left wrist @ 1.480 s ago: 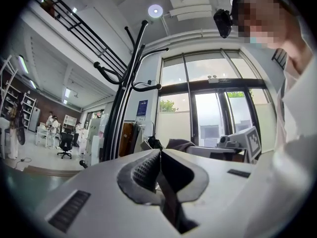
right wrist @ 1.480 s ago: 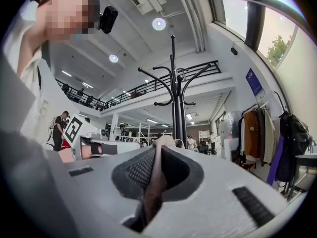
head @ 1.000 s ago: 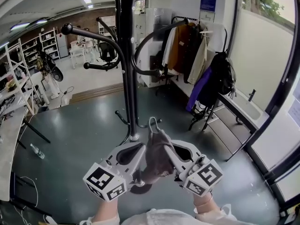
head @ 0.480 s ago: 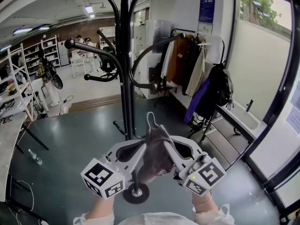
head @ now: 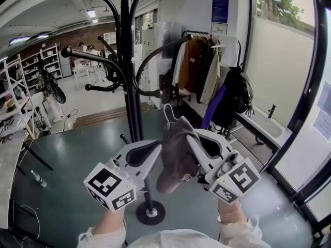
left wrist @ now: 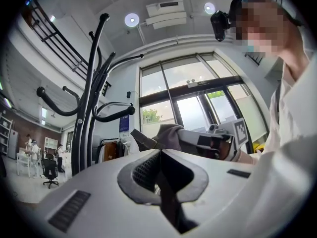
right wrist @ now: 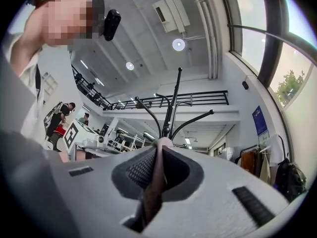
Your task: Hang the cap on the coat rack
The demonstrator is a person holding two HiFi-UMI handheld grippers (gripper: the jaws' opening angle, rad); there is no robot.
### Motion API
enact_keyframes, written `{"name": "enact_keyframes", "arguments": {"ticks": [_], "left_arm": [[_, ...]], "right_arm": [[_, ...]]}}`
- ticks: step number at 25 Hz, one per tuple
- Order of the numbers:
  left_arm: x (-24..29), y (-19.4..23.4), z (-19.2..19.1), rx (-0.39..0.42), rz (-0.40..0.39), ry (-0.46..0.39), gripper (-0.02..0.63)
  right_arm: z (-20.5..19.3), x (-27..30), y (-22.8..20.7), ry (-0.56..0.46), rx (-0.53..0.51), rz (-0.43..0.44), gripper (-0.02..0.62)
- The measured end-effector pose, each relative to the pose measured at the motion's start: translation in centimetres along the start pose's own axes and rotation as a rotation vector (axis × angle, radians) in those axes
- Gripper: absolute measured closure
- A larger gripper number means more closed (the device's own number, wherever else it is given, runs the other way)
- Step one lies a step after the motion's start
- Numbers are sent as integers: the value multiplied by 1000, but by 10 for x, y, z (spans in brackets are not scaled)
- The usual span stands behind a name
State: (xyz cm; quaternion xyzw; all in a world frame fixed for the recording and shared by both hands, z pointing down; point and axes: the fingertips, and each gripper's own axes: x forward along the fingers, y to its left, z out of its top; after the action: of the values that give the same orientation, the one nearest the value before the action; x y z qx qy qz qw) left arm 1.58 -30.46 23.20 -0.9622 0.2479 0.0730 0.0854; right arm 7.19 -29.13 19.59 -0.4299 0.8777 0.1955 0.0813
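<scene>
Head view: cap [head: 177,156] is pinched tight by left gripper [head: 153,151] and right gripper [head: 192,138]; coat rack hook [head: 156,93] is found above, ahead-left, nearest left gripper.

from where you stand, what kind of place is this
Probably an open-plan workshop or lab office, seen from near its entrance. Metal shelving racks stand at the far left, a garment rail of coats lines the wall, and tall windows run along the right.
</scene>
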Motion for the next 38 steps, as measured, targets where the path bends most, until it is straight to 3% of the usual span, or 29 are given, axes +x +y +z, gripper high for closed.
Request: {"name": "enact_keyframes", "arguments": {"ticks": [14,38], "left_arm": [[10,2,31,29,-41,-52,589],[23,17,108,100,-94,-180,589]], "right_arm": [[27,5,-11,-29,-60,-22,581],[100,26,-29,-182,-172,-29,581]]}}
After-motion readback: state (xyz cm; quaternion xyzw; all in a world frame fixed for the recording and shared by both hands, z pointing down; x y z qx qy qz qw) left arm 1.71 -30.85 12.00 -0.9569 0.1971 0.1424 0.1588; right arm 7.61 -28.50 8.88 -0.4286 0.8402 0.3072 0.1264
